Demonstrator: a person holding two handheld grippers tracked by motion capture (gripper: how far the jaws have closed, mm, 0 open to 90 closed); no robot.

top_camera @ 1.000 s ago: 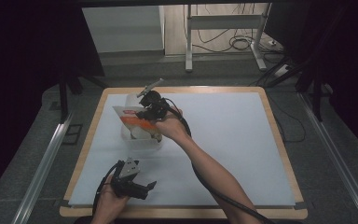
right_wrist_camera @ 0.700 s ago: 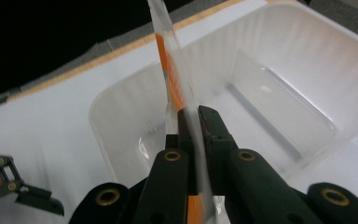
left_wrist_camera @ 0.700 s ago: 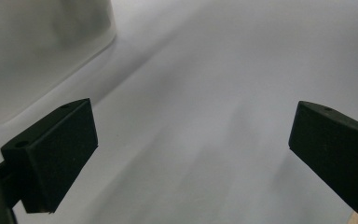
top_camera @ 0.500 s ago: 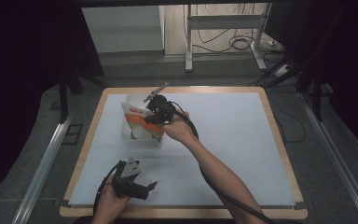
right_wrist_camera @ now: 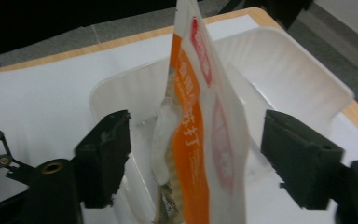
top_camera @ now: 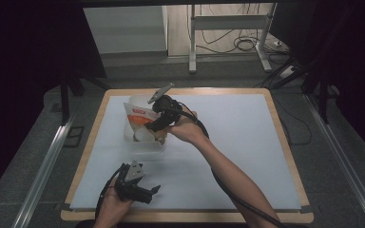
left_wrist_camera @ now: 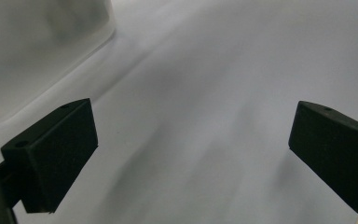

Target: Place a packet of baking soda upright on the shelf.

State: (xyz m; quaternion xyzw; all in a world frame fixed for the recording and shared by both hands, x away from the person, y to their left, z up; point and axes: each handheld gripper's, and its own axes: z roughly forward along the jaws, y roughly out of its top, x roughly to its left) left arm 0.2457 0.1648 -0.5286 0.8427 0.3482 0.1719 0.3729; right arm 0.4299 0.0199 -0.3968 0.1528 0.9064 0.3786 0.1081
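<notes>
- Dark room; white tabletop (top_camera: 247, 142) carries a tray (right_wrist_camera: 303, 74).
- Pouch (right_wrist_camera: 200, 135) stands in the tray: light, floppy, slick; best pinched by its flat faces.
- Right tongs (right_wrist_camera: 196, 163) wide beside the pouch; left tongs (left_wrist_camera: 191, 154) wide, empty.

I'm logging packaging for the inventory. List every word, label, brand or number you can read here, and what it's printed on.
Orange and white packet, standing in the white tray: printing runs down its orange stripe and fills two red patches, all too blurred to read.
Same packet from the high view: a red label, too small to read.
White mat, both grippers: no text visible.
</notes>
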